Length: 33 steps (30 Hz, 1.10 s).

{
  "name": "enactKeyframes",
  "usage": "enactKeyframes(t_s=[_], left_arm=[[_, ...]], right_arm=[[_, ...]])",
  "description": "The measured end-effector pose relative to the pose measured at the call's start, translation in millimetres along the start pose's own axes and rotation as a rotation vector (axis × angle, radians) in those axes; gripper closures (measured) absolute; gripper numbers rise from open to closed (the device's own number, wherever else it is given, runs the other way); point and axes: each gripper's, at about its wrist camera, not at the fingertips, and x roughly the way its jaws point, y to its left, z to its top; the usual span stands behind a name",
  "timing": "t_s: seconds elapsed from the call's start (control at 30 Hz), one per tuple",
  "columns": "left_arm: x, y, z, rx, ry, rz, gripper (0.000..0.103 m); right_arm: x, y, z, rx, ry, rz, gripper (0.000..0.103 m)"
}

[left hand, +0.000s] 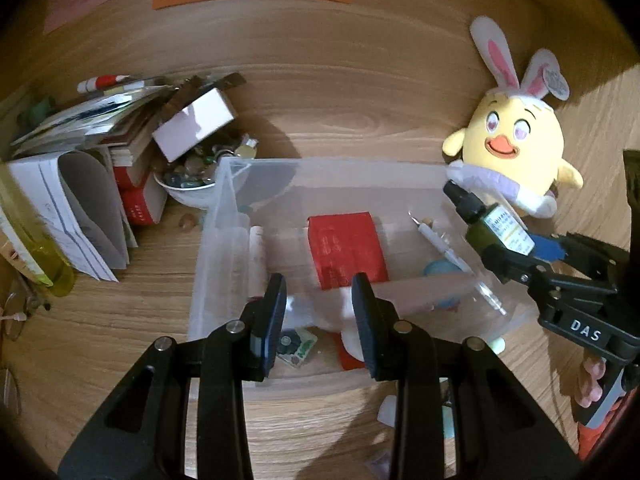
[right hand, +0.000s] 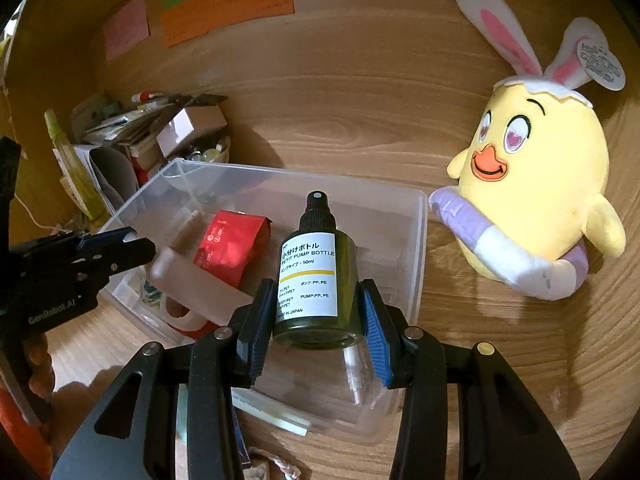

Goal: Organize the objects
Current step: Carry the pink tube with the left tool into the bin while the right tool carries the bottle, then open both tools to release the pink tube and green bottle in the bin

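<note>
1. Centre of the right wrist view: a small dark green pump bottle (right hand: 316,268) with a black spray cap and a white label with a yellow stripe, reading "PETIT PUMP BOTTLE".
2. It is clamped near its base by the right gripper (right hand: 316,320), one pad pressing each side, the cap tilted away toward the top of the frame.
3. The bottle hangs over the clear plastic bin (right hand: 420,248), which fills the middle of both views. In the left wrist view it sits at the right edge, above the bin's right rim.
4. Count time: one bin, one bottle, one yellow chick plush (right hand: 536,184) with bunny ears at the right, standing outside the bin, just beside its right wall.
5. Inside the bin: one red packet (left hand: 346,250) in the centre, one clear pen-like tube (left hand: 452,258) to its right, one roll of tape (right hand: 180,316) at the lower left.
6. Upper left of the left wrist view: one bowl of small stones (left hand: 192,184) beside a pile of books and papers (left hand: 80,152).
7. Two grippers, both angled downward over the bin.
8. The left gripper (left hand: 320,320) is at the bottom centre of its own view, jaws parted with nothing between the pads, poised over the bin's near side.
9. A hand (left hand: 594,380) grips the right gripper's handle at the lower right of the left wrist view.
</note>
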Motion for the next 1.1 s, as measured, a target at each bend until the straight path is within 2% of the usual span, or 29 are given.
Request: enactKeyframes(t_s=[0.2, 0.27, 0.33, 0.43, 0.5, 0.6, 0.67, 0.7, 0.77, 0.8, 0.87, 1.0, 1.1], left_arm=[[-2, -4, -3, 0.028, -0.005, 0.002, 0.068], [-4, -5, -3, 0.031, -0.012, 0.001, 0.057], [-7, -5, -3, 0.035, -0.026, 0.007, 0.051], [-12, -5, -3, 0.04, -0.052, 0.044, 0.05], [-13, -3, -3, 0.031, -0.046, 0.032, 0.05], [-15, -2, -3, 0.022, -0.039, 0.023, 0.05], [-20, -4, -3, 0.021, -0.041, 0.017, 0.049], [-23, -4, -3, 0.021, -0.042, 0.012, 0.048], [-31, -6, -3, 0.017, -0.056, 0.003, 0.035], [-36, -7, -4, 0.015, -0.072, 0.008, 0.032], [-43, -9, -5, 0.019, -0.091, 0.03, 0.024], [-55, -14, -11, 0.032, -0.106, 0.043, 0.018], [-63, -17, -18, 0.04, -0.111, 0.044, 0.01]], right_arm=[[8, 6, 0, -0.025, 0.008, -0.028, 0.065], [10, 7, 0, -0.032, 0.012, -0.034, 0.064], [12, 9, 0, -0.04, 0.013, -0.048, 0.064], [12, 12, 0, -0.058, 0.01, -0.074, 0.064], [12, 13, 0, -0.07, 0.014, -0.081, 0.064], [8, 15, -1, -0.076, 0.014, -0.081, 0.046], [3, 15, -1, -0.078, 0.003, -0.08, 0.041], [-1, 16, -1, -0.079, -0.001, -0.08, 0.035], [-7, 16, -2, -0.072, -0.011, -0.073, 0.028], [-12, 15, -3, -0.065, -0.019, -0.068, 0.025], [-20, 15, -4, -0.057, -0.035, -0.064, 0.024], [-37, 17, -8, -0.057, -0.062, -0.083, 0.022], [-51, 19, -14, -0.069, -0.085, -0.09, 0.022]])
